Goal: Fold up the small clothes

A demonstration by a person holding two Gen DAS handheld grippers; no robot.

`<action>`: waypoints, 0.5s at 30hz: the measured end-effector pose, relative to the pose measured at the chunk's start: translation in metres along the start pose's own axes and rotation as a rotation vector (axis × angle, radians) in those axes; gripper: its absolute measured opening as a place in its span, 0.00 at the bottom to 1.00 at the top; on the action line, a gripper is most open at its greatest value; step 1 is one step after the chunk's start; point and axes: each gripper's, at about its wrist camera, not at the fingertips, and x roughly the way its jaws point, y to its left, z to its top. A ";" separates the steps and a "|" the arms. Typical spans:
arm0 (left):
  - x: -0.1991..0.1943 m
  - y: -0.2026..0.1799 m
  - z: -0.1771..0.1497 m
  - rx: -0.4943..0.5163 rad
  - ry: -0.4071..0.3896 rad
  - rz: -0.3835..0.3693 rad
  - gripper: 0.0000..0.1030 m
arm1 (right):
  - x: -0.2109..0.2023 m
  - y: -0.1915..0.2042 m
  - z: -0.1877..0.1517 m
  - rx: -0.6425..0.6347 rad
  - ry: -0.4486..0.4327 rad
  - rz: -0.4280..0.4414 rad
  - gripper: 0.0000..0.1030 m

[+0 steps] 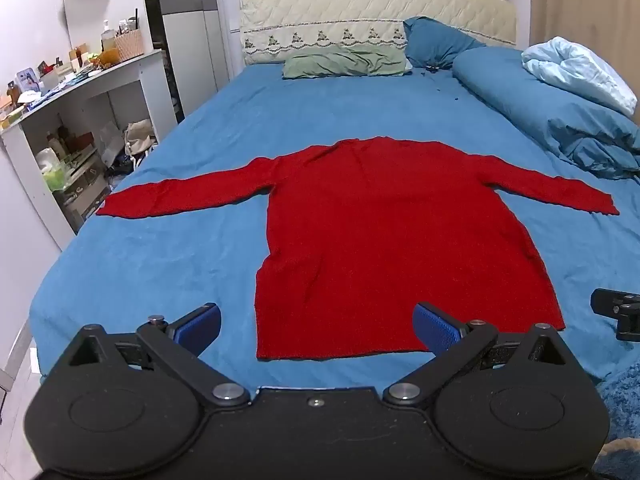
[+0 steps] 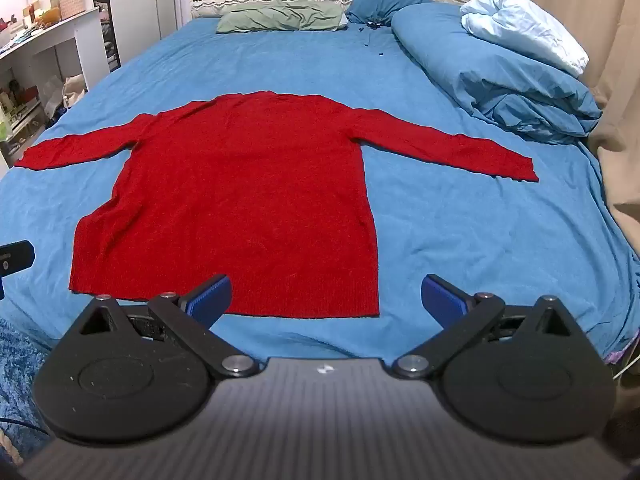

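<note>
A red long-sleeved sweater (image 1: 384, 232) (image 2: 248, 200) lies flat on the blue bed sheet (image 1: 160, 264) (image 2: 460, 220), both sleeves spread out to the sides and the hem nearest me. My left gripper (image 1: 316, 326) hovers open over the hem's left part, nothing between its blue pads (image 1: 202, 322). My right gripper (image 2: 326, 298) is open above the hem's right corner, also holding nothing. Part of the right gripper shows at the right edge of the left wrist view, and part of the left gripper at the left edge of the right wrist view.
A rolled blue duvet (image 1: 560, 120) (image 2: 500, 80) with a light blue blanket (image 2: 524, 28) lies along the bed's right side. Green pillow (image 1: 344, 62) and blue pillow (image 1: 436, 42) sit at the headboard. A cluttered white shelf unit (image 1: 72, 120) stands left of the bed.
</note>
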 end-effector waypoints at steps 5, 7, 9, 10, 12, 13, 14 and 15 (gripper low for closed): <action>-0.004 -0.004 0.002 0.016 -0.007 0.019 1.00 | -0.001 0.000 0.000 0.000 0.001 0.001 1.00; -0.004 -0.003 0.002 0.014 -0.011 0.014 1.00 | -0.001 0.001 -0.001 -0.002 0.001 0.001 1.00; -0.003 -0.006 0.005 0.019 -0.012 0.018 1.00 | -0.002 0.002 -0.001 -0.005 -0.001 0.000 1.00; -0.005 -0.007 0.003 0.019 -0.020 0.018 1.00 | 0.000 -0.001 -0.001 0.001 0.003 0.001 1.00; -0.009 -0.004 -0.001 0.018 -0.034 0.009 1.00 | 0.000 -0.003 0.000 0.003 0.005 0.002 1.00; -0.009 -0.005 -0.001 0.016 -0.036 0.005 1.00 | 0.001 -0.005 0.000 0.004 0.006 0.003 1.00; -0.010 -0.005 -0.001 0.014 -0.037 0.003 1.00 | 0.001 0.004 -0.002 0.001 0.004 0.004 1.00; -0.010 -0.004 -0.001 0.011 -0.037 0.001 1.00 | 0.001 0.005 -0.003 0.000 0.004 0.004 1.00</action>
